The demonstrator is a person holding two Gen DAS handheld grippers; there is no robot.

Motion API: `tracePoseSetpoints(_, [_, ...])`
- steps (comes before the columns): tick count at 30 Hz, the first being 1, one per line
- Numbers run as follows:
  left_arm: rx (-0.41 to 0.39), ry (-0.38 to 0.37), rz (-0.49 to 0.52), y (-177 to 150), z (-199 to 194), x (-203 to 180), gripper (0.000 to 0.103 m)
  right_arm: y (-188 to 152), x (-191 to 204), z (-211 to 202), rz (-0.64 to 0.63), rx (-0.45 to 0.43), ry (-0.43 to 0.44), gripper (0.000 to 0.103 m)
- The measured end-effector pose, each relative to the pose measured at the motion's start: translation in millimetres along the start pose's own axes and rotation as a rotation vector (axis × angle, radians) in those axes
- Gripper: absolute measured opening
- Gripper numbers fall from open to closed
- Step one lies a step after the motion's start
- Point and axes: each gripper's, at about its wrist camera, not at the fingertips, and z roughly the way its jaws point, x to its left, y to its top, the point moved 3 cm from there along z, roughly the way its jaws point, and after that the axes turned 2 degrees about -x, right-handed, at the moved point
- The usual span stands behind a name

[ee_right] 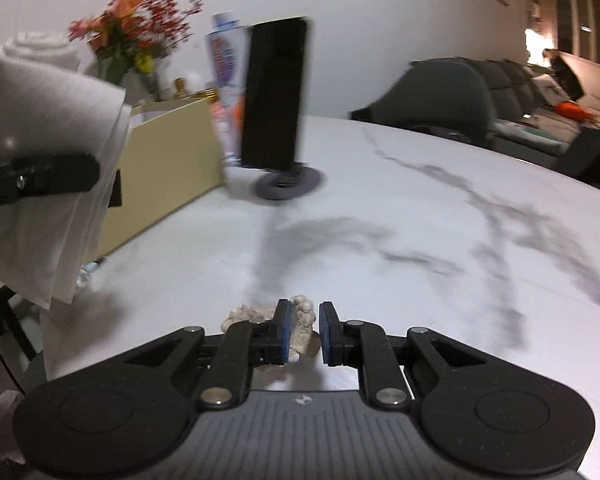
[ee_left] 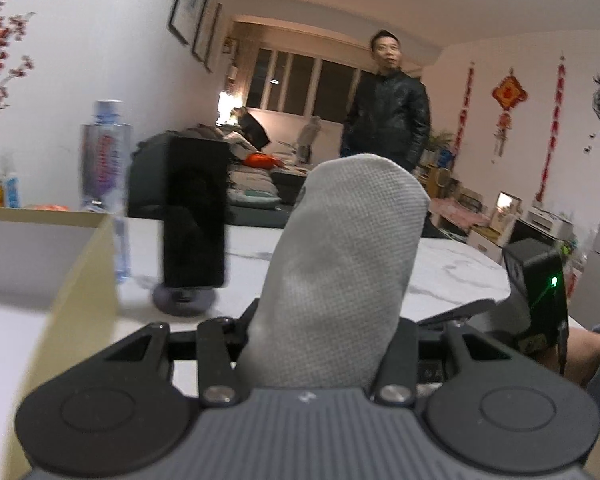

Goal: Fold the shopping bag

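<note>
The left gripper (ee_left: pixel 320 344) has its jaws closed on a folded grey bag (ee_left: pixel 340 272), which stands upright between them. Beyond, on the white table (ee_left: pixel 452 276), stand a black phone (ee_left: pixel 194 212) on a round stand, a blurred bottle (ee_left: pixel 106 160) and a box (ee_left: pixel 80 280).

Our left gripper (ee_left: pixel 320 344) is raised off the table, its jaws closed on the folded white shopping bag (ee_left: pixel 340 272), which stands up between the fingers and hides them in the left wrist view. From the right wrist view, one left finger (ee_right: pixel 56 178) lies across the bag. Our right gripper (ee_right: pixel 304 334) sits low over the table's near edge, its blue-padded fingers (ee_right: pixel 283 332) slightly apart and holding nothing.
</note>
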Motion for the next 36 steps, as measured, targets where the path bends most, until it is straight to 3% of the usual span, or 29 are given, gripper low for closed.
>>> tracePoseSetpoints(14, [0.092,-0.169,0.059,-19.5,69.9,-83.2,0.041,-40.5,-80.4,-85.5,0.128,-0.022,-0.148,0.015])
tracePoseSetpoints(27, [0.163,-0.241,0.076,-41.2,110.3,-120.2,0.041,-65.4,-114.5,-116.9,0.201,-0.017,-0.203,0.016])
tracePoseSetpoints(30, [0.175,-0.246,0.076,-41.8,119.3,-124.8,0.041,-67.6,-117.2,-121.0,0.212,-0.024,-0.208,0.024])
tracePoseSetpoints(32, [0.184,-0.251,0.069,-44.7,124.2,-125.8,0.041,-68.0,-117.8,-124.4,0.211,-0.032,-0.213,0.035])
tracePoseSetpoints(36, [0.197,-0.259,0.051,-47.1,132.1,-122.7,0.041,-67.6,-117.9,-132.0,0.208,-0.052,-0.219,0.040])
